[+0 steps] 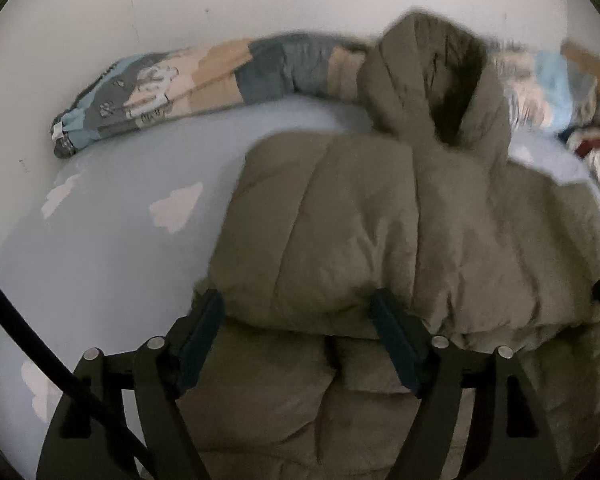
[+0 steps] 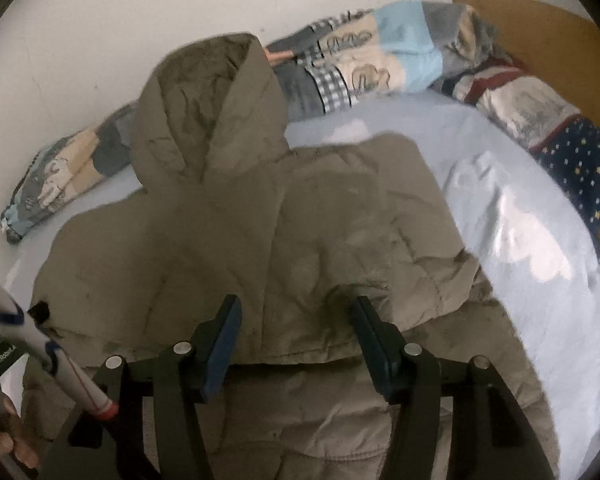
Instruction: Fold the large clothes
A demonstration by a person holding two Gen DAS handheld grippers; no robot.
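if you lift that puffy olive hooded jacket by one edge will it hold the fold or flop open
The jacket would probably sag and drape, since it already slumps in soft wrinkles on the bed sheet. Its quilted, puffy padding suggests it is light for its bulk and may spring the fold partly open. The hood would likely flop loose.

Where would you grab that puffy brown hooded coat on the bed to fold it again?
Probably the coat's thick folded edge nearest the camera, coming from the near side with each hand-held gripper angled down. That edge forms a raised roll, so fingers can straddle it. The hood lies flat at the far end, harder to pinch.
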